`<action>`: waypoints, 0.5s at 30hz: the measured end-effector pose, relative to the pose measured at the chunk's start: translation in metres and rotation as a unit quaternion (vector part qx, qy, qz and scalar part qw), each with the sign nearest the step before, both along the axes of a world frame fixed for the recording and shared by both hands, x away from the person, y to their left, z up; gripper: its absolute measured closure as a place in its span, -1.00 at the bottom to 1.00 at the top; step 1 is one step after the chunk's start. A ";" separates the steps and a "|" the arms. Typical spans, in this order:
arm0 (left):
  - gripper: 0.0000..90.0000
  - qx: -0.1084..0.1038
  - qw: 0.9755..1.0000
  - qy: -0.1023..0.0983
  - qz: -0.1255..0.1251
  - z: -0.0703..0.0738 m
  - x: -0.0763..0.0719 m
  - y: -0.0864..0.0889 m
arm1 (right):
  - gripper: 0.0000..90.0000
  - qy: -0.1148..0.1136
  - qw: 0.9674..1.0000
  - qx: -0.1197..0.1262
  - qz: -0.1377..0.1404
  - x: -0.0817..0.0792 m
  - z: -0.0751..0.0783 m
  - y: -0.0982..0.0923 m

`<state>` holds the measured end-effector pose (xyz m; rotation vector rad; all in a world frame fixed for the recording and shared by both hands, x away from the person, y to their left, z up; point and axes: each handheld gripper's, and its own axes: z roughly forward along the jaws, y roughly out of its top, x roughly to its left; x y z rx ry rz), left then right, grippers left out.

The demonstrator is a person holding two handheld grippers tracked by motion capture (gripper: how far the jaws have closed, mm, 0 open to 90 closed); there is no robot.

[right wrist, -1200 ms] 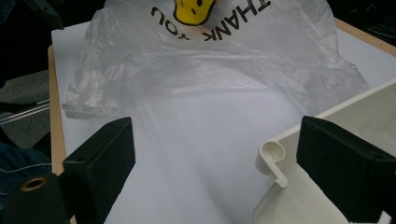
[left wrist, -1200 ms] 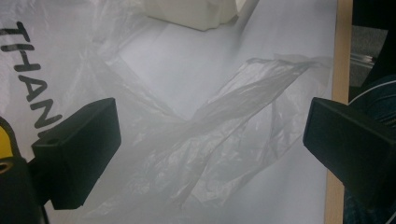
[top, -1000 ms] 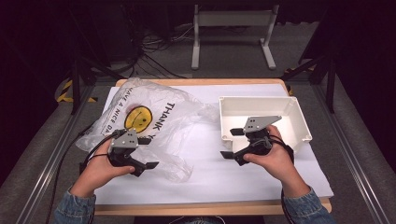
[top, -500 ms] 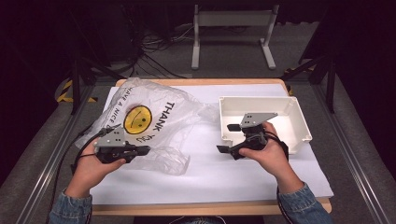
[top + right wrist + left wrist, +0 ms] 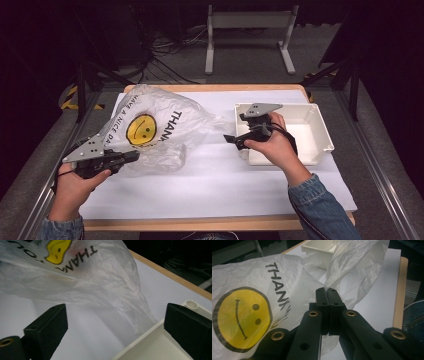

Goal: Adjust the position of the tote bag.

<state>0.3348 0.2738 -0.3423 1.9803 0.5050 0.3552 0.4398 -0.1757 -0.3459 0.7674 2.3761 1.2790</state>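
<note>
Left hand pose: the left hand [image 5: 75, 187] is coming in low at the near left edge of the table, carrying the left gripper [image 5: 131, 157] roughly level, with its grey plate on top and its jaws pointing across toward the bag.
Left jaws: they are pressing together — clamped on a thin fold of the plastic bag [image 5: 347, 277], whose film is rising straight up from between the tips in the left gripper view.
Right hand pose: the right hand [image 5: 272, 145] is hovering over the near left corner of the white bin [image 5: 320, 130], sleeve in blue denim, holding the right gripper [image 5: 230, 139] level and aimed toward the bag.
Right jaws: they are standing wide apart and have just been opening further — nothing is lying between them; ahead of the gap the bag's drooping end is hanging just short of the tips, and the bin's rim is sitting under the jaw on the right of the right gripper view.
Bag: the bag, printed with a yellow smiley and black lettering, is ballooning off the table beyond the left jaws and stretching toward the right ones.
Surface: a white sheet [image 5: 215, 185] is covering the wooden table [image 5: 220, 223].
Room: dark, with a grey floor, cables [image 5: 170, 47] and a white stand [image 5: 250, 30] beyond the far edge.
</note>
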 end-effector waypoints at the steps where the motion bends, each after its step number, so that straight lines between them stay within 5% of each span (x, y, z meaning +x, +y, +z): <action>1: 0.99 -0.004 1.000 -0.002 0.003 0.000 -0.001 0.001 | -0.85 0.002 1.000 -0.006 -0.003 0.005 -0.002 0.002; 10: 0.98 -0.021 1.000 -0.002 0.007 -0.003 -0.004 0.006 | -0.71 0.025 0.997 -0.068 0.012 0.038 -0.015 0.021; 15: 0.98 -0.023 1.000 -0.002 0.005 -0.004 -0.002 0.006 | -0.61 0.027 0.992 -0.125 0.018 0.058 -0.020 0.035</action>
